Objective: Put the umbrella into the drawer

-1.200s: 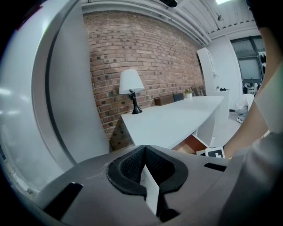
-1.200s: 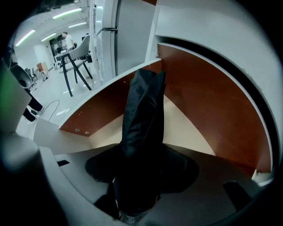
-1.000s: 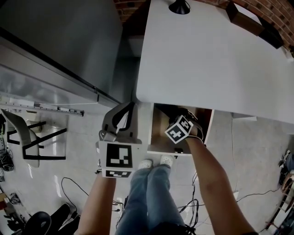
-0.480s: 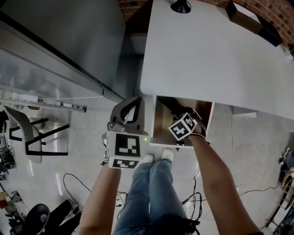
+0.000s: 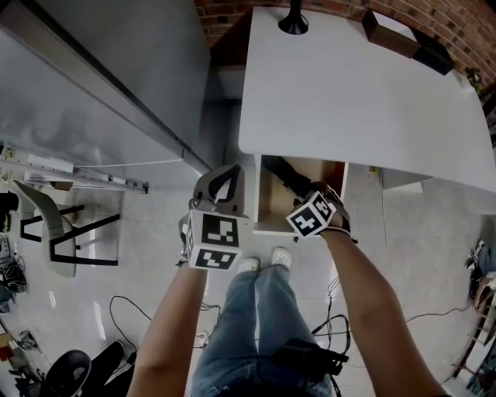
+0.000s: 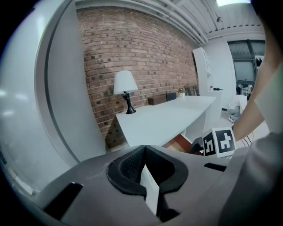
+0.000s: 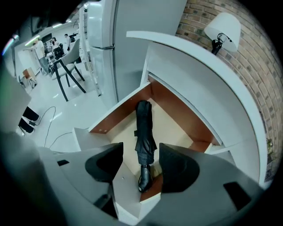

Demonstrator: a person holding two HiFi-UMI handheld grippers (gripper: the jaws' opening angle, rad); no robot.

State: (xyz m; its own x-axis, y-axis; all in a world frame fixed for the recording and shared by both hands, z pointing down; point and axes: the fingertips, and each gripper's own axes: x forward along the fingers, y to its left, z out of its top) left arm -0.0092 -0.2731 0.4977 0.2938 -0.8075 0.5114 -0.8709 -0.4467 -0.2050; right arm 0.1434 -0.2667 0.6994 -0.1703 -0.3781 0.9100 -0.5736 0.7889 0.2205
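A folded black umbrella (image 7: 144, 137) lies lengthwise on the floor of the open wooden drawer (image 7: 172, 126), its handle toward the drawer's front. In the head view the umbrella (image 5: 284, 174) shows as a dark shape in the drawer (image 5: 261, 203) under the white desk. My right gripper (image 7: 140, 164) hangs open just above the handle end, holding nothing. In the head view the right gripper (image 5: 308, 203) is at the drawer's front right. My left gripper (image 5: 221, 180) stays shut and empty, left of the drawer. In its own view, the left gripper (image 6: 144, 152) faces the desk.
The white desk (image 5: 349, 93) carries a black-based lamp (image 5: 294, 17) and a dark box (image 5: 391, 32) by a brick wall. A tall grey cabinet (image 5: 116, 70) stands left. A chair (image 5: 54, 233) and floor cables (image 5: 128, 318) lie further left. The person's legs (image 5: 248, 326) stand before the drawer.
The head view has shifted. Both grippers have kept their places at the drawer, the left a little nearer to it. The umbrella lies still in the drawer.
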